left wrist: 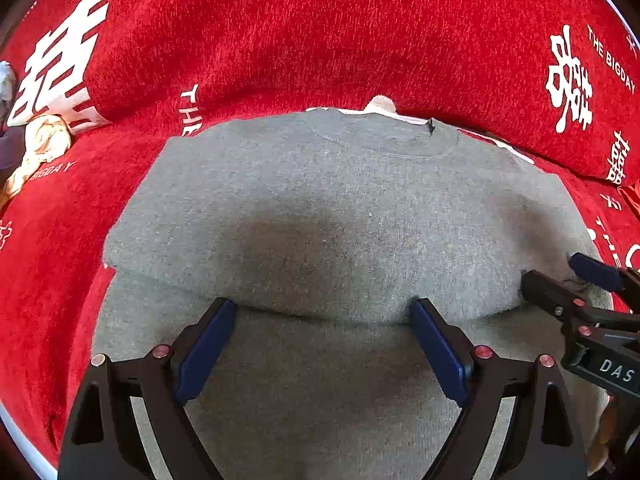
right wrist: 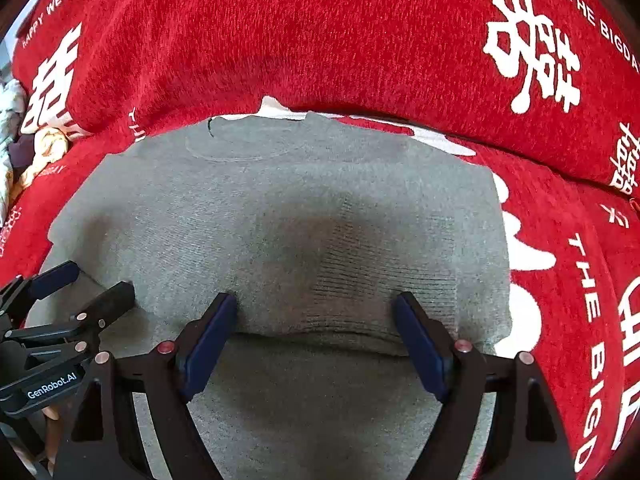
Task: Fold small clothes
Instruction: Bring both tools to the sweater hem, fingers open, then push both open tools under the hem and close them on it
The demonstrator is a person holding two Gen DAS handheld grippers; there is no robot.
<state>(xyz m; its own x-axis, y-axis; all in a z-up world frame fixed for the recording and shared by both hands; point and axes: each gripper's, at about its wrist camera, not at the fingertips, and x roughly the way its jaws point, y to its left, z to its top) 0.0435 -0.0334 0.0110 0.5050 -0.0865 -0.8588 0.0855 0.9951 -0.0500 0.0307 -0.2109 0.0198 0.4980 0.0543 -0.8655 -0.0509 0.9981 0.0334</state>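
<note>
A grey knit sweater (left wrist: 320, 200) (right wrist: 260, 220) lies flat on the red blanket, neckline (left wrist: 384, 140) at the far side. Its near part is doubled over, and the folded edge (left wrist: 320, 318) runs across just in front of my fingertips. My left gripper (left wrist: 322, 306) stands open over that edge, blue pads wide apart and gripping nothing. My right gripper (right wrist: 315, 298) is open the same way over the sweater's right part, near the ribbed cuff area (right wrist: 384, 280). Each gripper shows in the other's view: the right (left wrist: 554, 274) at the sweater's right edge, the left (right wrist: 100, 280) at its left edge.
A red blanket (left wrist: 280, 40) (right wrist: 280, 40) with white characters and lettering covers the surface and a raised cushion behind the sweater. A crumpled cream cloth (left wrist: 44, 140) (right wrist: 48, 144) lies at the far left. A white cloth (right wrist: 276, 108) peeks out beyond the neckline.
</note>
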